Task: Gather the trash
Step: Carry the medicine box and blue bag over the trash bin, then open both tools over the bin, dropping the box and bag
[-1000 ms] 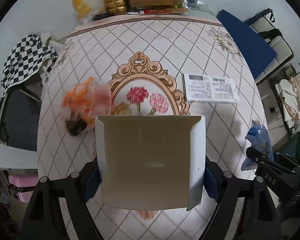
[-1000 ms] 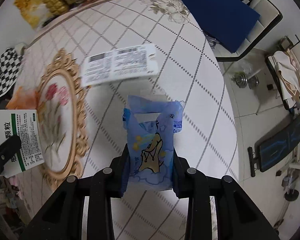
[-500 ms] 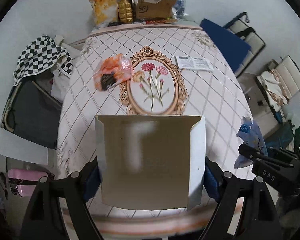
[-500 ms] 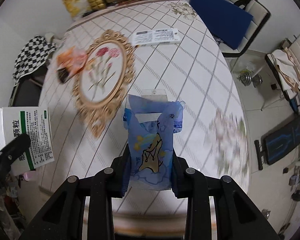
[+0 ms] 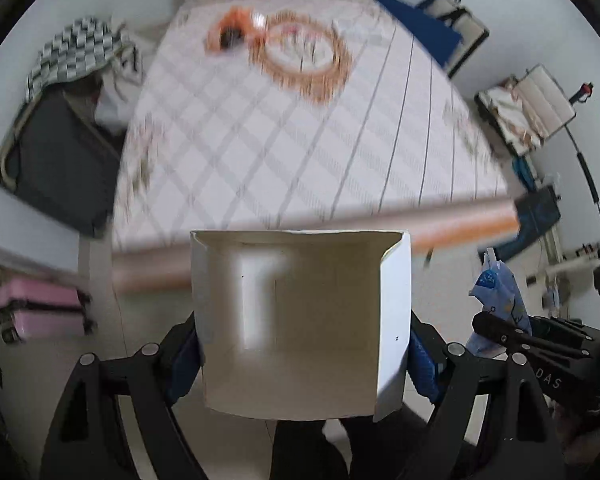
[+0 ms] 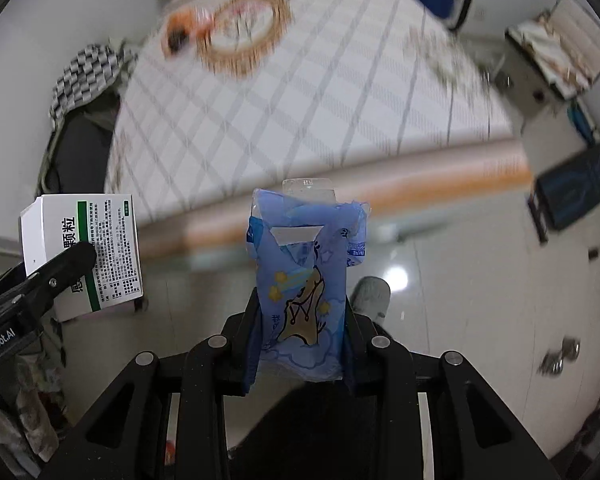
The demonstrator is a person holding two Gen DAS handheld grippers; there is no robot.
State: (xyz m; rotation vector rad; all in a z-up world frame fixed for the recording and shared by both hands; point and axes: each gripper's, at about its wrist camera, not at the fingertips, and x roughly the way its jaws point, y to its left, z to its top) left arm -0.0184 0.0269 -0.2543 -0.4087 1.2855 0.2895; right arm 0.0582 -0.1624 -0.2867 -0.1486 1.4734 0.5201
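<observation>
Two pieces of trash are in my tongs, one apiece. My left gripper (image 5: 302,354) is clenched on the white carton (image 5: 300,320), its fingers pressing the two side walls; the open end faces the camera and shows a bare cardboard inside. Seen from my right wrist, the same carton (image 6: 82,252) shows a green stripe and printed text on its outer face, off to the left of my right tongs. My right gripper (image 6: 300,332) is clamped on the blue wrapper (image 6: 306,280) (a cartoon figure with stars is printed on it), which stands upright between the fingers with a clear hang tab at its top.

Both pieces are held in the air just off the near edge of the table (image 5: 300,140), over the floor. Far across the table from its near edge, an orange wrapper (image 5: 232,34) lies beside the gold oval frame printed on the tablecloth (image 5: 306,54), blurred.
</observation>
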